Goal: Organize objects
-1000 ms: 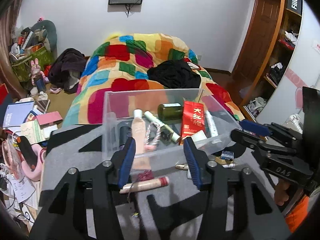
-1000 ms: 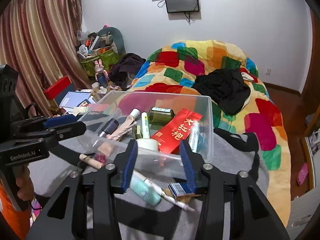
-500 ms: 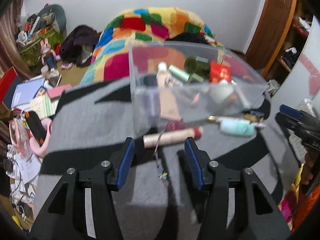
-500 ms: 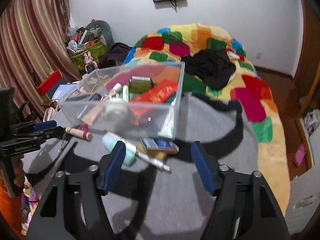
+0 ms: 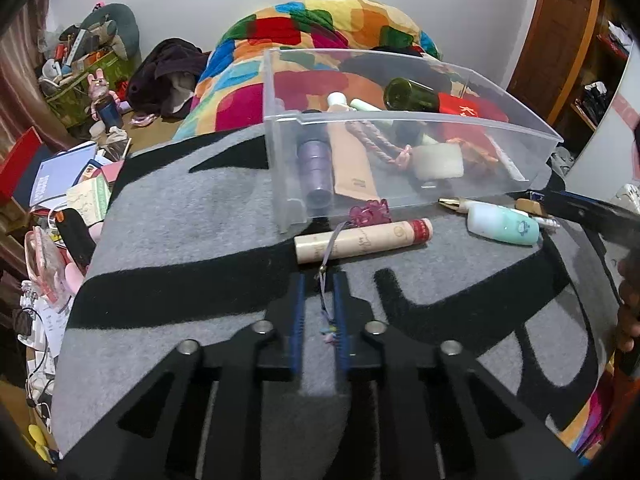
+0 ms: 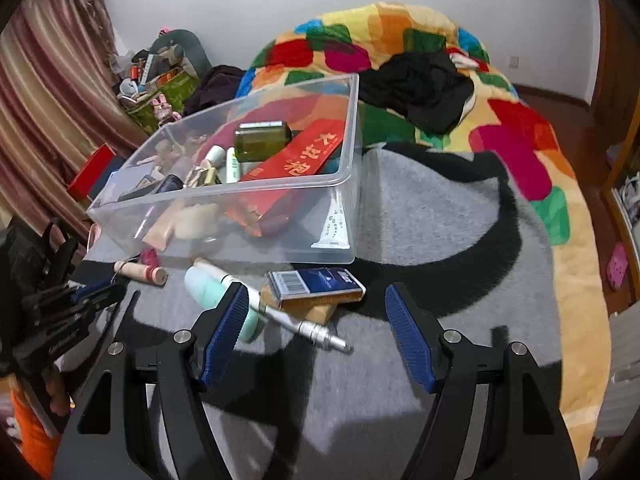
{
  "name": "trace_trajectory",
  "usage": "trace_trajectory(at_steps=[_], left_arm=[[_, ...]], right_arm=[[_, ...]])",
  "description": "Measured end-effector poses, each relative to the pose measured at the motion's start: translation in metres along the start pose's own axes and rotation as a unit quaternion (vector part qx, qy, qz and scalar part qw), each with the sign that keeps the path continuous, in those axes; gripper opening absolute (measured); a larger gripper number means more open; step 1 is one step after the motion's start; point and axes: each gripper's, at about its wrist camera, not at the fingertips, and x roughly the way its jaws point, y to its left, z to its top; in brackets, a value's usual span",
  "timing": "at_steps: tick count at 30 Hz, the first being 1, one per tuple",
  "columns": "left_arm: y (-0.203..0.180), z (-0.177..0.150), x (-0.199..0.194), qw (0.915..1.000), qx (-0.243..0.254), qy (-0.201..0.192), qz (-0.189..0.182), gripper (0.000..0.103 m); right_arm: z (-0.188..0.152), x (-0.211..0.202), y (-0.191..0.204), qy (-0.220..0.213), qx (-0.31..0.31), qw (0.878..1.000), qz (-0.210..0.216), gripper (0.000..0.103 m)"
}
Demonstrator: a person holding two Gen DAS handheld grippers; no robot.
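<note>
A clear plastic bin (image 5: 400,120) (image 6: 224,192) holding bottles, tubes and a red packet sits on a grey and black blanket. In front of it lie a beige tube (image 5: 362,240) (image 6: 140,273), a pink charm (image 5: 370,213) with a thin cord (image 5: 326,280), a mint bottle (image 5: 504,229) (image 6: 212,292), a silver pen (image 6: 304,326) and a blue box (image 6: 316,282). My left gripper (image 5: 319,300) is nearly closed around the cord. My right gripper (image 6: 316,334) is open and empty just before the blue box and pen.
The blanket (image 6: 440,216) lies over a bed with a colourful quilt (image 5: 320,28) and dark clothes (image 6: 420,84). Books, boxes and clutter (image 5: 68,184) fill the floor at left. A wooden door and shelves (image 5: 560,52) stand at right.
Both grippers have pulled back from the bin and lowered toward the items in front of it. My left jaws have narrowed around the charm's cord. My right jaws have widened.
</note>
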Motion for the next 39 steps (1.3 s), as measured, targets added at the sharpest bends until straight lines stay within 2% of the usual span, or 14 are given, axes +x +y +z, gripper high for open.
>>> trace_trajectory(at_steps=[2, 5, 11, 18, 21, 26, 28, 31, 33, 34, 35, 39], left_arm=[[0.001, -0.003, -0.003, 1.0000, 0.006, -0.005, 0.002, 0.005], [-0.001, -0.008, -0.009, 0.9998, 0.014, -0.011, 0.002, 0.003], [-0.001, -0.003, -0.036, 0.9983, 0.002, -0.049, -0.032, 0.003], [-0.006, 0.009, -0.074, 0.9945, 0.017, -0.098, -0.031, 0.003], [-0.002, 0.013, -0.069, 0.9958, 0.017, -0.087, -0.024, 0.005], [0.004, 0.008, -0.030, 0.9995, 0.007, -0.022, -0.023, 0.029], [0.003, 0.006, -0.014, 0.9999, 0.009, -0.002, -0.011, 0.033], [0.003, 0.005, 0.005, 0.9998, 0.008, 0.016, -0.009, 0.033], [-0.001, 0.007, 0.006, 0.9998, 0.019, 0.008, -0.002, 0.029], [-0.004, 0.006, 0.005, 0.9997, 0.023, 0.005, -0.002, 0.013], [-0.006, 0.006, 0.004, 0.9995, 0.029, 0.006, -0.003, 0.006], [-0.011, 0.003, -0.001, 0.9995, 0.032, 0.001, 0.000, 0.002]], right_arm=[[0.002, 0.006, 0.000, 0.009, -0.001, 1.000, -0.002, 0.068], [0.002, 0.014, 0.000, 0.019, -0.001, 1.000, -0.001, 0.068], [-0.001, 0.006, -0.001, 0.005, -0.001, 1.000, 0.020, 0.045], [-0.006, -0.016, 0.004, -0.031, -0.009, 0.999, 0.029, 0.044], [-0.009, -0.028, 0.007, -0.044, -0.016, 0.998, 0.034, 0.044], [-0.018, -0.040, 0.022, -0.052, -0.045, 0.997, 0.040, 0.044], [-0.023, -0.041, 0.030, -0.050, -0.061, 0.996, 0.043, 0.044], [-0.028, -0.041, 0.039, -0.046, -0.079, 0.995, 0.050, 0.044], [-0.032, -0.039, 0.045, -0.042, -0.087, 0.994, 0.055, 0.044], [-0.033, -0.038, 0.047, -0.040, -0.088, 0.994, 0.056, 0.044], [-0.034, -0.037, 0.048, -0.039, -0.089, 0.994, 0.057, 0.044], [-0.037, -0.035, 0.054, -0.035, -0.093, 0.993, 0.063, 0.044]])
